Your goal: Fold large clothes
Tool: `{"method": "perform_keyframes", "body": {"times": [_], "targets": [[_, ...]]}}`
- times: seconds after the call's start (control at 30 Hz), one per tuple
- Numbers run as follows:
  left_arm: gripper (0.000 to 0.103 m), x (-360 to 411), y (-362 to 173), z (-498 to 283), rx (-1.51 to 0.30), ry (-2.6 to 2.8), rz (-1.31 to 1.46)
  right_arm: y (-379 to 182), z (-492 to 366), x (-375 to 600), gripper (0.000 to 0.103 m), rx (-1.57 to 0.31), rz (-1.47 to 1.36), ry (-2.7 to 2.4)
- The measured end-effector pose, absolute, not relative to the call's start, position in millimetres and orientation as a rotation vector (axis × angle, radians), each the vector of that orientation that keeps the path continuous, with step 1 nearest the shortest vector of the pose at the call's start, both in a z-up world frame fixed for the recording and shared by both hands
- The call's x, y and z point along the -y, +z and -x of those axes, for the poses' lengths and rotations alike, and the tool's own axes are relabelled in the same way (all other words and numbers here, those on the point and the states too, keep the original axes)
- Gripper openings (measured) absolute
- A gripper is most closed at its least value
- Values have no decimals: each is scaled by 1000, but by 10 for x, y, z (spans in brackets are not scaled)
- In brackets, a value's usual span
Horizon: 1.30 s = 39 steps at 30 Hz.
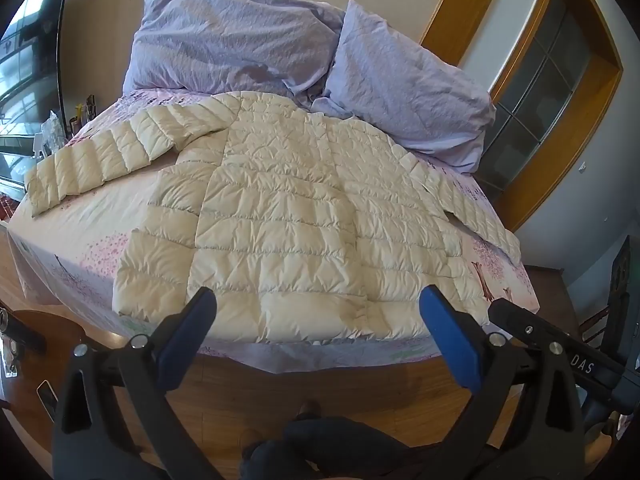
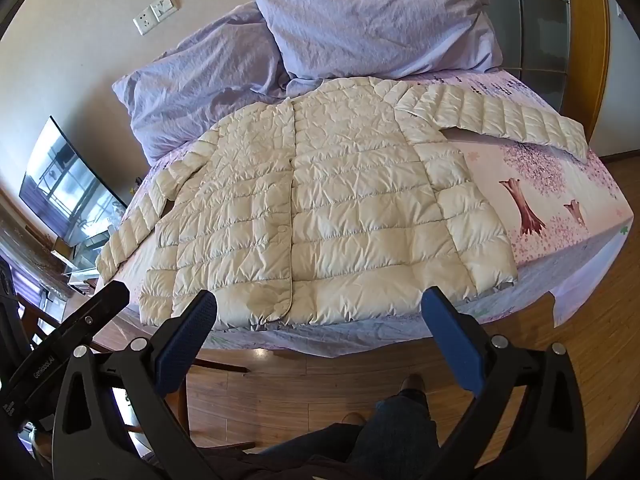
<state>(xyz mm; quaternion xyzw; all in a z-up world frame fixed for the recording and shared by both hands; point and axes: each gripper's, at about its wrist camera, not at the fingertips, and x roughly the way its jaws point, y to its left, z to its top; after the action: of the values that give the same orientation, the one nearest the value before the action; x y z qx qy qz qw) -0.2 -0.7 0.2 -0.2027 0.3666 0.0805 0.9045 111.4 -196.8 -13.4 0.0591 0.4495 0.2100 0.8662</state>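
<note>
A cream quilted puffer jacket [image 1: 288,216] lies spread flat, front up, on the bed, collar toward the pillows, hem at the near edge. Both sleeves are stretched out sideways: the left sleeve [image 1: 100,156] and the right sleeve [image 2: 500,120]. The jacket also shows in the right wrist view [image 2: 328,208]. My left gripper [image 1: 318,312] is open and empty, held just above the hem at the near edge of the bed. My right gripper [image 2: 320,312] is open and empty, also over the hem.
The bed has a pink tree-print sheet [image 2: 560,200]. Two lilac pillows [image 1: 240,40] [image 2: 380,16] lie at the head against the wall. A TV [image 2: 68,192] stands left. A wood-framed door [image 1: 552,80] is right. Wooden floor [image 2: 320,392] and the person's legs are below.
</note>
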Motion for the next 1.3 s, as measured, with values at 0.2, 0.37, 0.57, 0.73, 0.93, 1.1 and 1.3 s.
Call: {"method": "perform_keyframes", "body": {"times": [0.2, 0.37, 0.57, 0.73, 0.93, 1.1, 1.3], "targets": [[101, 11, 12, 13, -756, 169, 421, -134, -1120, 1964, 102, -939, -122, 440], [101, 11, 1, 6, -757, 167, 418, -129, -1122, 1966, 102, -939, -122, 441], [101, 3, 0, -3, -759, 169, 420, -127, -1126, 1965, 102, -941, -122, 440], [101, 22, -41, -7, -759, 168, 420, -131, -1127, 1964, 102, -942, -122, 440], [101, 21, -41, -9, -760, 168, 421, -134, -1128, 1969, 102, -943, -122, 439], [101, 22, -43, -11, -760, 168, 421, -132, -1126, 1972, 102, -942, -122, 440], [101, 19, -64, -6, -761, 170, 421, -131, -1123, 1976, 102, -942, -123, 440]]}}
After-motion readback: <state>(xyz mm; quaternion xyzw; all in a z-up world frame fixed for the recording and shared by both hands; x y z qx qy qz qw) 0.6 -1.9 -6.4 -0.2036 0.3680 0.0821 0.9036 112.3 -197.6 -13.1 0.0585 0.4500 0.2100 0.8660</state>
